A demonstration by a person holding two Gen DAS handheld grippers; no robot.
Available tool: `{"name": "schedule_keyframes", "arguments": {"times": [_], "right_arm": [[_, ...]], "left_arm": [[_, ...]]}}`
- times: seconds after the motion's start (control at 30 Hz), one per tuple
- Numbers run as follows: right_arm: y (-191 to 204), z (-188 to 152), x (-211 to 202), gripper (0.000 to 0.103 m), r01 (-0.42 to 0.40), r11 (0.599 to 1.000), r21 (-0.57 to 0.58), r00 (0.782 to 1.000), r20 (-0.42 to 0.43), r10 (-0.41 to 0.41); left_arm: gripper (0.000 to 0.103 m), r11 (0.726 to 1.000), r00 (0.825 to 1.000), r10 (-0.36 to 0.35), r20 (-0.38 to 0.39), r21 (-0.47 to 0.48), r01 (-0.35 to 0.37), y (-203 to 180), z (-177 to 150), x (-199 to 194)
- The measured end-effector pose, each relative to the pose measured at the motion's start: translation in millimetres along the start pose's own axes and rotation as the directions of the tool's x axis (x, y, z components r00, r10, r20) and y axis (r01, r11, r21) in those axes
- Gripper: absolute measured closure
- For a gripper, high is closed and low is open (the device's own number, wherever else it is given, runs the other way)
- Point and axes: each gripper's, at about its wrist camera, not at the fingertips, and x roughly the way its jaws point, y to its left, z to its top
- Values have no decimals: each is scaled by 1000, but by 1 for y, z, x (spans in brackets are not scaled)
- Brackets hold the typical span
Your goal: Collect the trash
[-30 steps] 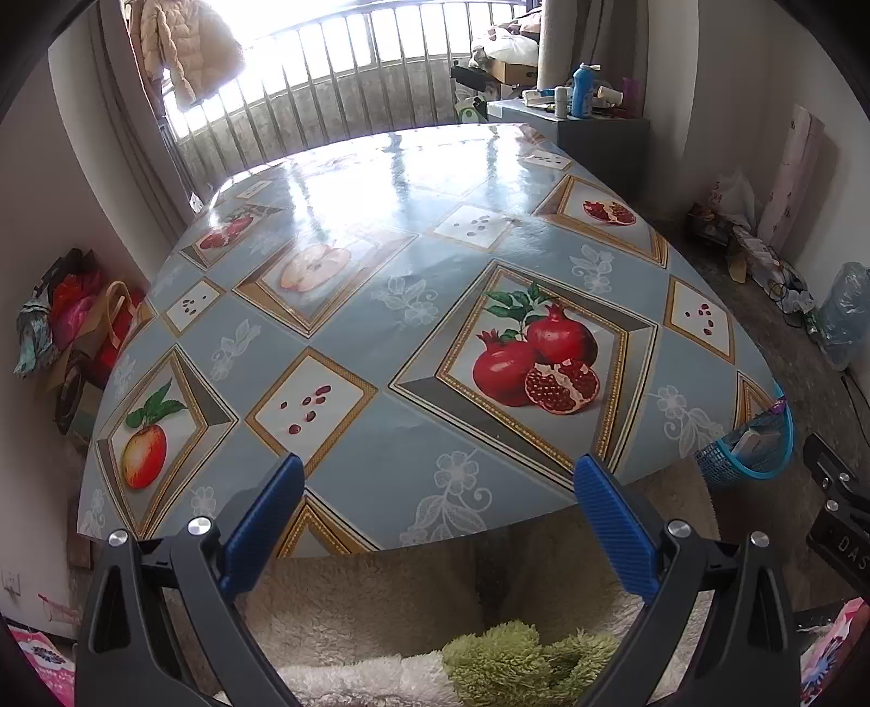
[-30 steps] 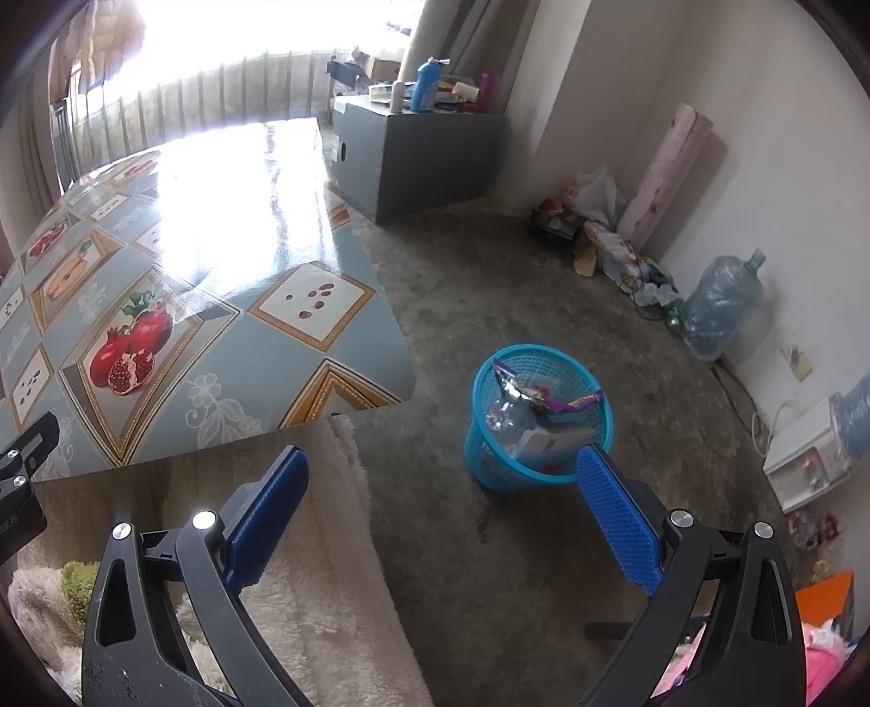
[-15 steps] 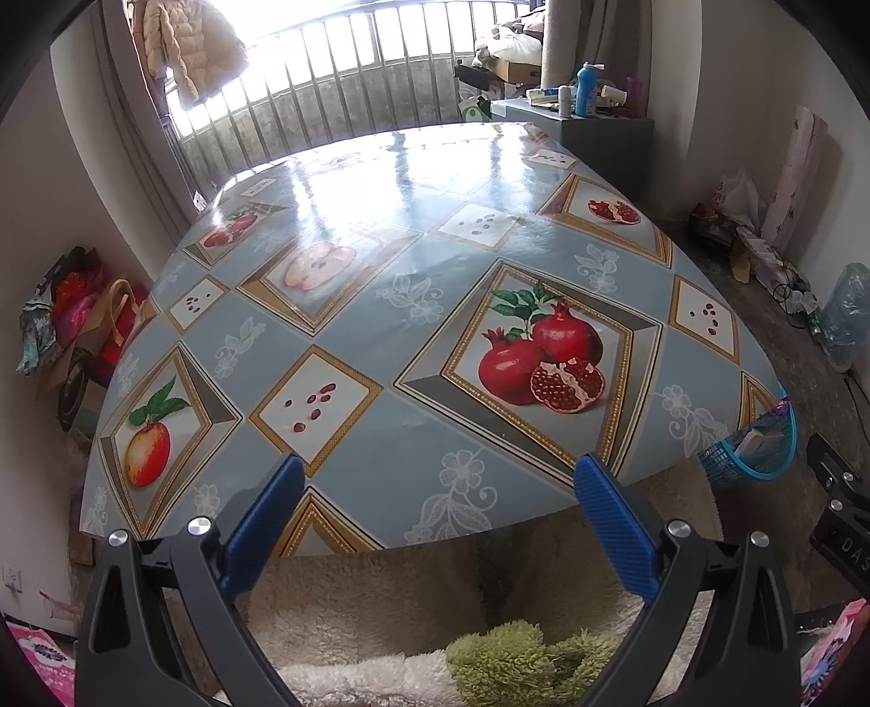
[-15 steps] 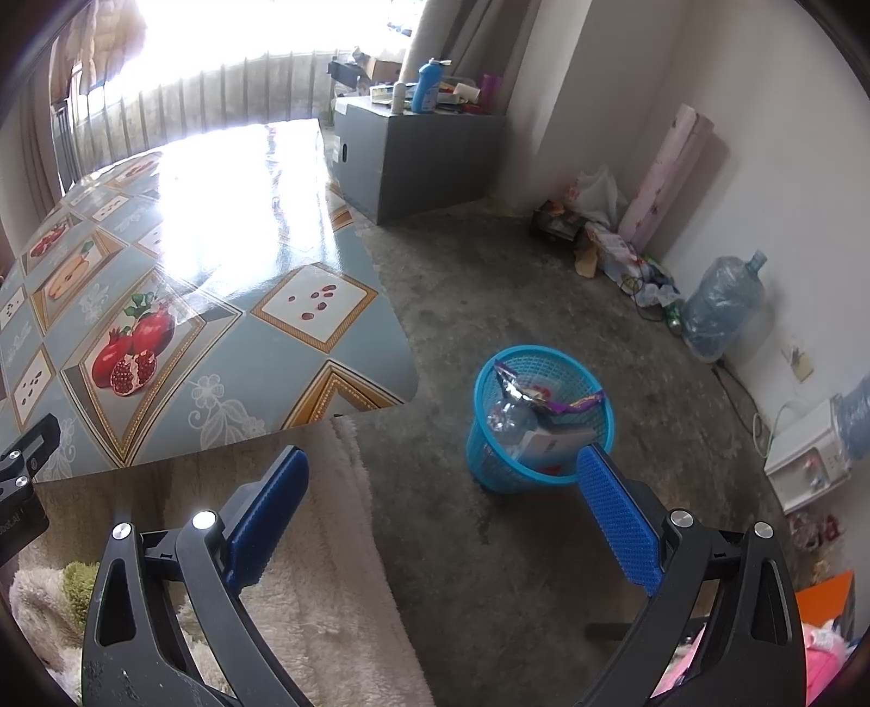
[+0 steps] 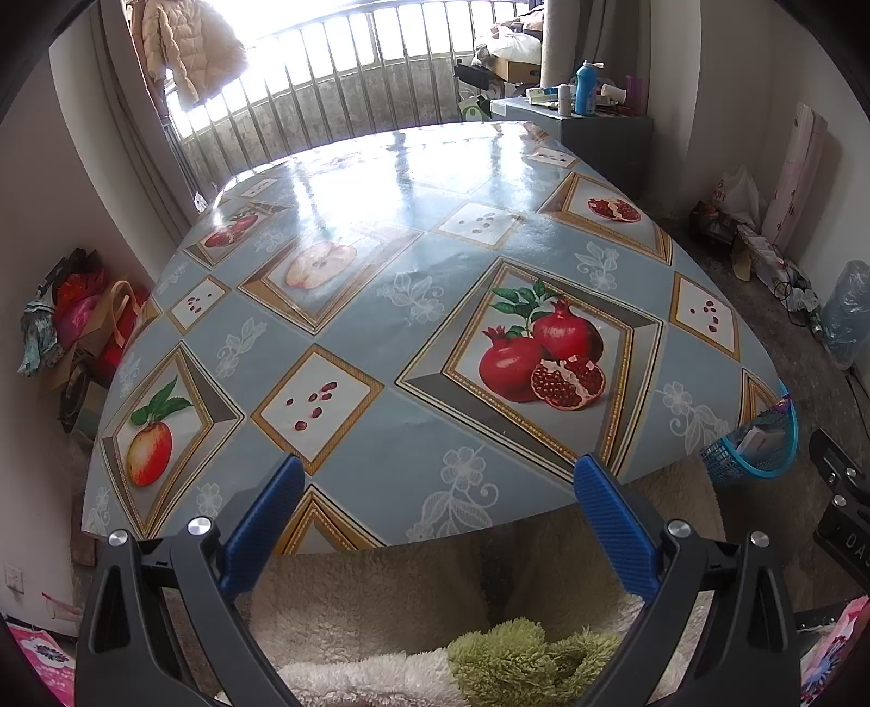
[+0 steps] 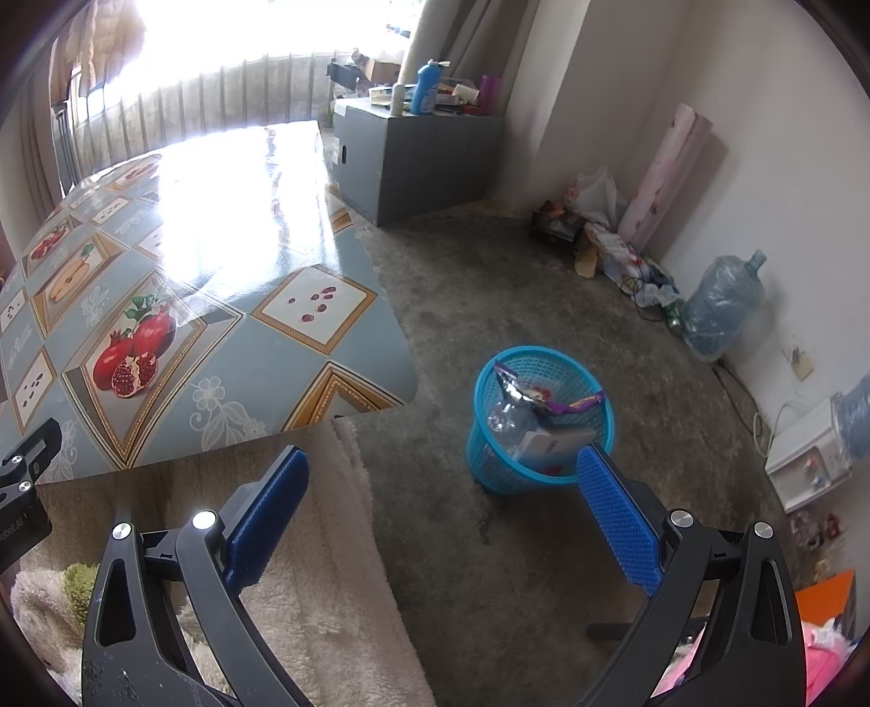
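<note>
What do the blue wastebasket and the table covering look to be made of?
Wastebasket: probably moulded plastic, a uniform bright blue with an open lattice wall that lets the trash show through. Table covering: likely glossy vinyl or oilcloth, a printed fruit pattern carrying sharp window reflections and lying smooth over the edge.

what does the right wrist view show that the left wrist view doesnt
Only the right wrist view shows inside the blue bin: a clear bottle, wrappers and a box; also the open right tongs and a white appliance. Only the left wrist view shows the hanging jacket, the bags by the left wall and the open left tongs. Both show the fruit tablecloth, grey cabinet and water jug.
</note>
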Motion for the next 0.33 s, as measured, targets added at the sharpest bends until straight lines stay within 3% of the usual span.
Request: {"name": "schedule_keyframes", "arguments": {"times": [0.33], "right_arm": [[0, 0, 0, 8, 0, 1000, 1, 1000, 0, 0]], "left_arm": [[6, 1000, 1000, 1, -3, -2, -1, 1, -1, 0]]}}
